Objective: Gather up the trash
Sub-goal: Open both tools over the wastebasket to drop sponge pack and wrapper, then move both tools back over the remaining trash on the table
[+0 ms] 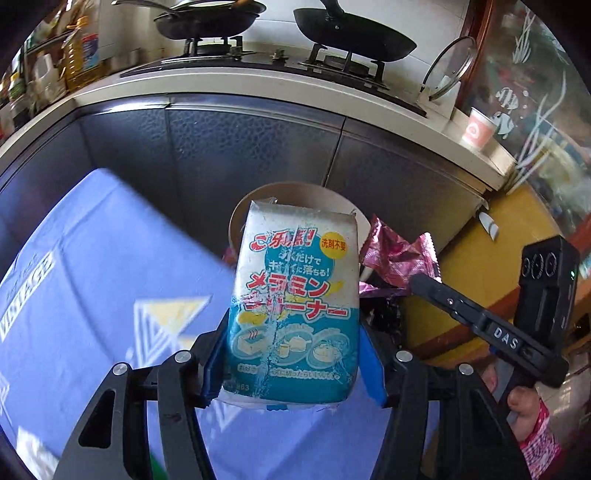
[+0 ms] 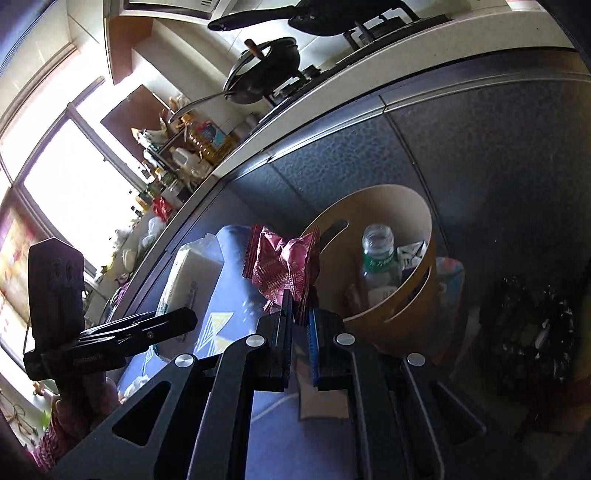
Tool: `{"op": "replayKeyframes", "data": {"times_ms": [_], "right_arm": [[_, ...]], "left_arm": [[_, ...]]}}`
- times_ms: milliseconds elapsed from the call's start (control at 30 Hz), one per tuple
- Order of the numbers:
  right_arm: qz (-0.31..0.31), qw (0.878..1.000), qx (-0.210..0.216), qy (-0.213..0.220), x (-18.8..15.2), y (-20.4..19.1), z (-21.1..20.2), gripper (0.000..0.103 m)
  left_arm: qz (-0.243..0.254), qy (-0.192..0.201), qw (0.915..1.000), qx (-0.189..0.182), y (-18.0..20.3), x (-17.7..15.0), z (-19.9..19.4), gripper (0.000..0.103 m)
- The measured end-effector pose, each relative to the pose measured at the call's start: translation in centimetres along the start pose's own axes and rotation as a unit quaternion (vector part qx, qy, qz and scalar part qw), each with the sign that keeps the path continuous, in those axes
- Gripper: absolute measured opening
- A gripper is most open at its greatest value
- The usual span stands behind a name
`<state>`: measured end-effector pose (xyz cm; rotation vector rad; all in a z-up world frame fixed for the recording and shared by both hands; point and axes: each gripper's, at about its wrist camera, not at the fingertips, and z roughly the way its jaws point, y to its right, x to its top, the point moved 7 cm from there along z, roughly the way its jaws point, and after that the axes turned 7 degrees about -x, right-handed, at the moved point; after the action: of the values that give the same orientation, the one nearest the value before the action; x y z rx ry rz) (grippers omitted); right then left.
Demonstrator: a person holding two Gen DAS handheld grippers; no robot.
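the trash here is two things: a sponge pack [image 1: 293,306] and a pink wrapper [image 2: 284,264]. in the left wrist view the sponge pack sits in the middle of the frame, standing up between the blue pads of the left gripper [image 1: 293,363]. the pads press on both its sides, so the left gripper is holding it. the pack is white on top and blue below, with red writing on it.

just behind the pack is a round tan bin [image 1: 295,195]. only its rim shows over the top of the pack. the pink wrapper [image 1: 397,256] is at the right of the pack, pinched at the tip of the right gripper [image 1: 419,282], which comes in from the lower right. a hand [image 1: 526,408] holds that gripper near the right edge of the frame.

in the right wrist view the right gripper [image 2: 301,321] is in the lower middle. its jaws are closed tight on the bottom edge of the wrapper, which sticks up crinkled above them. the bin [image 2: 384,206] is just right of the wrapper. inside it stands a clear bottle [image 2: 380,258] with no cap, and a bit of white paper [image 2: 412,253] is beside it. the sponge pack [image 2: 192,277] shows at the left middle of this frame, with the left gripper [image 2: 181,319] on it.

a blue cloth [image 1: 92,266] lies under both grippers. a dark cupboard [image 1: 240,155] is behind the bin. pans [image 1: 354,33] sit on the stove [image 1: 258,61] at the top of the left view. a pink cup [image 1: 478,129] is on the counter at the upper right.
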<state>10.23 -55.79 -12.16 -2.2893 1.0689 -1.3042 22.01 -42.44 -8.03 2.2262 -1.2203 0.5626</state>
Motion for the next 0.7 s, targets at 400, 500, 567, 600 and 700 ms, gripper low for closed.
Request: {"op": "replayKeyframes", "data": {"times_ms": [400, 500, 567, 600, 700], "right_arm": [[0.003, 0.999, -0.047, -0.008, 3.6, 4.2, 5.8, 0.049], [0.01, 0.999, -0.036, 0.031, 4.7, 4.0, 3.4, 0.049], [0.013, 0.998, -0.024, 0.05, 5.4, 3.5, 1.9, 0.049], [0.017, 0.998, -0.015, 0.057, 5.7, 3.2, 1.1, 0.049], [0.016, 0.997, 0.015, 0.076, 6.5, 1.4, -1.2, 0.049]], "left_arm": [[-0.035, -0.024, 0.9979, 0.049, -1.8, 5.6, 8.2, 0.078], [-0.054, 0.002, 0.9983, 0.021, -1.1, 6.1, 5.6, 0.073], [-0.049, 0.041, 0.9979, 0.008, -0.3, 6.5, 2.4, 0.073], [-0.049, 0.056, 0.9972, 0.0, 0.2, 6.7, 1.0, 0.073], [-0.048, 0.095, 0.994, -0.026, 2.2, 6.7, -3.2, 0.073]]}}
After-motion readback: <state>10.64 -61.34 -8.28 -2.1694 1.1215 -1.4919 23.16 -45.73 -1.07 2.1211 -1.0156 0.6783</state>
